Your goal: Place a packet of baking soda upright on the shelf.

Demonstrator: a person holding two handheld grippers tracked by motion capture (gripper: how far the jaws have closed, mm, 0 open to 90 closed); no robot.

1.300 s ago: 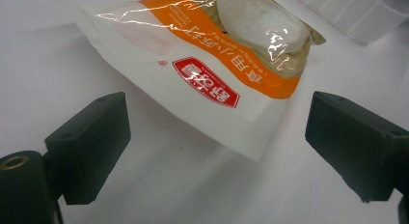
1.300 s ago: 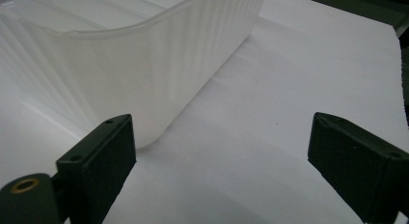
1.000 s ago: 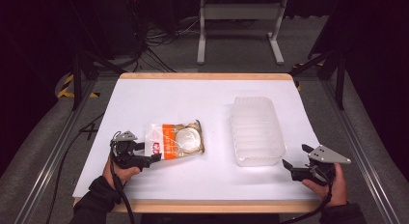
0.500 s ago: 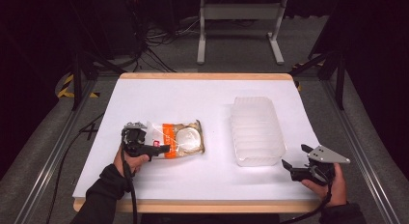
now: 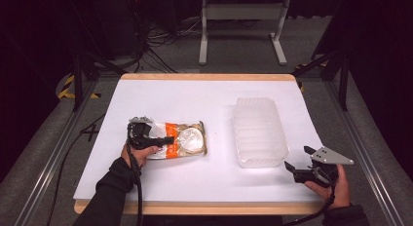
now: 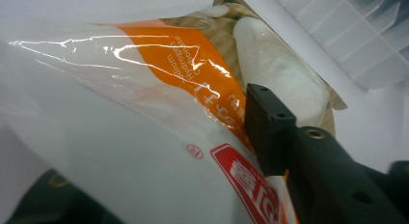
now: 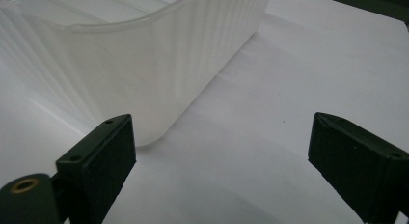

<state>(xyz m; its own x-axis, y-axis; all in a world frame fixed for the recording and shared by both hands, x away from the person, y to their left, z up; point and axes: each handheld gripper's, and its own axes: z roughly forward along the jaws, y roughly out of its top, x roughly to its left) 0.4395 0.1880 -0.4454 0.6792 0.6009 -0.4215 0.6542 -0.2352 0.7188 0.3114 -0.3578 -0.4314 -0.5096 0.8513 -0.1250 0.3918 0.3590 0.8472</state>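
Note:
A clear plastic bag [image 5: 187, 141] with an orange band and a round white item inside lies flat on the white table, left of centre. My left gripper [image 5: 163, 138] sits over the bag's left end, its jaws pointing right. In the left gripper view the bag [image 6: 144, 89] bulges between the two jaws, which stand apart on either side of it, so the left gripper [image 6: 159, 156] is open. My right gripper [image 5: 297, 158] rests near the table's front right corner, open with nothing between its fingers [image 7: 103, 151].
A translucent ribbed plastic tray [image 5: 258, 131] stands right of centre, its near corner [image 7: 144, 50] just ahead of the right gripper. The table's wooden front edge [image 5: 204, 206] runs close below both hands. Cables and a metal stand lie beyond the table.
My left gripper has moved forward and right onto the bag's left end, so the bag now lies between its jaws. The right gripper has stayed put.

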